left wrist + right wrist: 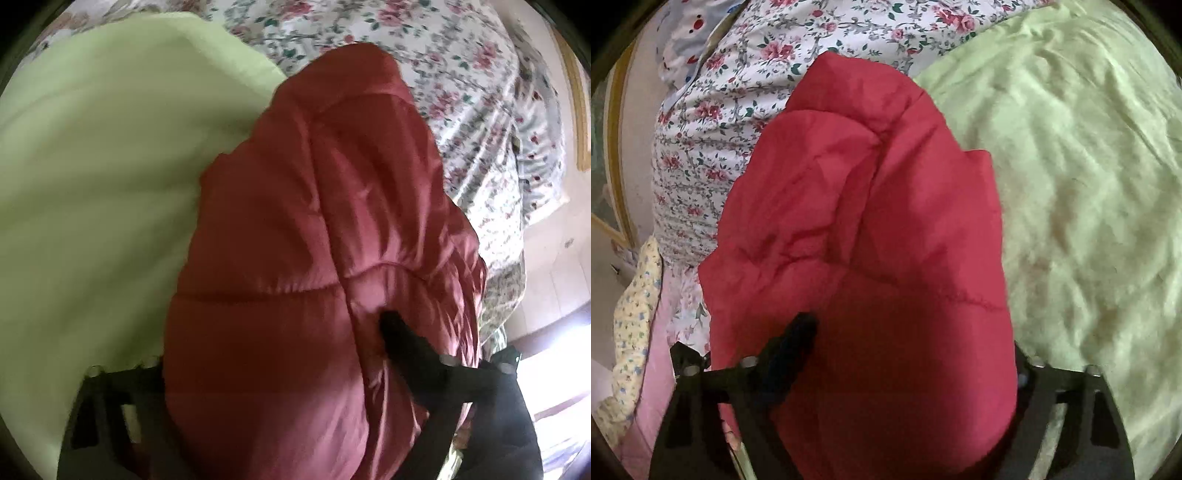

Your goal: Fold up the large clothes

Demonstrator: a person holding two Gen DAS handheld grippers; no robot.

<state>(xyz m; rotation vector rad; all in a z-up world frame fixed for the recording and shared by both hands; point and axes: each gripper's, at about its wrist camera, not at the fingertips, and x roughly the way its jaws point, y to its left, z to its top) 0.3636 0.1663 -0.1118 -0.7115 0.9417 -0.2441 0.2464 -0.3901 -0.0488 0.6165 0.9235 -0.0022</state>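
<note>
The left gripper [273, 354] straddles a thick bunch of the red quilted puffer jacket [314, 240], one black finger [399, 332] sunk into the padding while the other is buried under the fabric. The right gripper [908, 350] does the same at its own end of the garment, one dark finger [798, 332] pressed against the red shell, its partner hidden behind the bulge. Both look clenched on the jacket — wide grips, since the stuffing fills the jaws.

The jacket lies bunched in a long hump on the bed, partly on the pale green blanket [1071, 184] and partly against the white floral sheet [443, 74]. Holding it at two separated points seems meant to keep the slippery, puffy cloth under control so that a fold can be laid over evenly, not dragged from one corner.

The fold appears to be under way and not finished — the surface is rumpled, and the seams run crooked. Padding this springy is likely to push back open unless it is pressed flat.
</note>
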